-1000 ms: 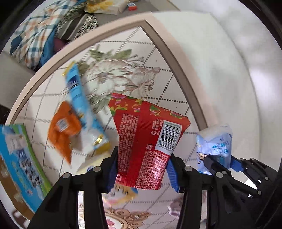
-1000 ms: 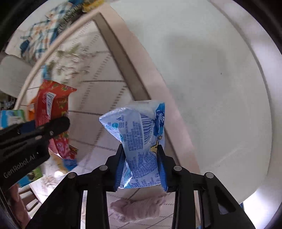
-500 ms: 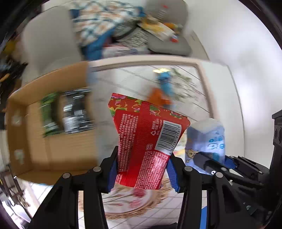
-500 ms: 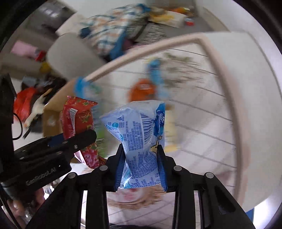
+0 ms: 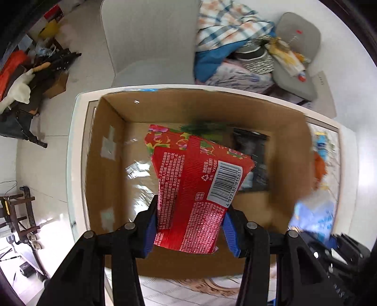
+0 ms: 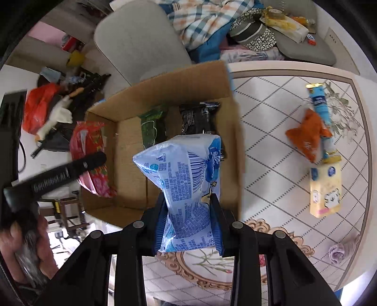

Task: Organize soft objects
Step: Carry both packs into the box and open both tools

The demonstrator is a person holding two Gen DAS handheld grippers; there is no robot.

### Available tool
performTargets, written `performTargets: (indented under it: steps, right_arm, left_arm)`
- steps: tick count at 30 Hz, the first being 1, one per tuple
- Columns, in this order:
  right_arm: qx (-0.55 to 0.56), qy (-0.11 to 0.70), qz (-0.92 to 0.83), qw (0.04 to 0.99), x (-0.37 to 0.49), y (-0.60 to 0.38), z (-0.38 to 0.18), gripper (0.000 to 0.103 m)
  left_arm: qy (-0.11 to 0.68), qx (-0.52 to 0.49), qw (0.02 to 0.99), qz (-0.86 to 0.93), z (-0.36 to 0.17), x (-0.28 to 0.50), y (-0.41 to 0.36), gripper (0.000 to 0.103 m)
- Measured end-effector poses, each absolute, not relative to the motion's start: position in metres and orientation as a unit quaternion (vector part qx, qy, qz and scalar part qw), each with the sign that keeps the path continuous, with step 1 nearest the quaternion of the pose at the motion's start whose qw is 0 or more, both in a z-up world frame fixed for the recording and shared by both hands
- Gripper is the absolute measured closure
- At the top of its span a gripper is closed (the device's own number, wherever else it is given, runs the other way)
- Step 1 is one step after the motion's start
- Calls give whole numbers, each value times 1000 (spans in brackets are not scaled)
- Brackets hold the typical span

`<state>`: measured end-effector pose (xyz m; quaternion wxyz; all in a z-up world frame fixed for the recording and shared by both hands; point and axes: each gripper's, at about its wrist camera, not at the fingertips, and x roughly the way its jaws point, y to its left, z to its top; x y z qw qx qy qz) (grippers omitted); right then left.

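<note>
My left gripper (image 5: 188, 227) is shut on a red snack packet (image 5: 195, 188) and hangs over the open cardboard box (image 5: 106, 164). My right gripper (image 6: 188, 226) is shut on a light blue tissue packet (image 6: 186, 186), held above the box's near right corner (image 6: 235, 188). Inside the box lie a green packet (image 6: 152, 127) and a black packet (image 6: 200, 120). In the right wrist view the left gripper (image 6: 59, 179) shows at the left with the red packet (image 6: 90, 157), held by a hand (image 6: 21, 249). The blue packet (image 5: 313, 219) appears blurred at the right of the left wrist view.
On the patterned table (image 6: 282, 117), right of the box, lie an orange packet (image 6: 306, 134), a long blue tube-like packet (image 6: 320, 106), a yellow tissue pack (image 6: 326, 190) and a rolled pinkish cloth (image 6: 341, 249). Behind stand grey chairs (image 6: 136, 42) heaped with clothes (image 6: 207, 21).
Both grippers have swept left across the table with their packets, from over the loose items to over the cardboard box. Neither grip has changed.
</note>
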<state>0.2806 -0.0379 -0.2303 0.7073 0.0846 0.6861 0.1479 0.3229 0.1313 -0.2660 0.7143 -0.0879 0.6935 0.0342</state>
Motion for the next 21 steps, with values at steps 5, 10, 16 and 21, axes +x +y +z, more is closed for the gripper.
performTargets:
  steps: [5,10,16,21]
  right_arm:
    - [69,708,122,692,290,-8,-264,67]
    - [48,721,104,683,296,6,-297,67]
    - [45,734,89,672,297,10,-320,65]
    - [42,739,79,668,299,8,-331,54]
  left_arm:
    - [713,-81,696,34,-306,352,151,58]
    - [729,-71,681,28,-336,371,155,58]
    - [734,-77,674,23,-352,384,158,57]
    - [742,-91,664,29,-353,386,160,57]
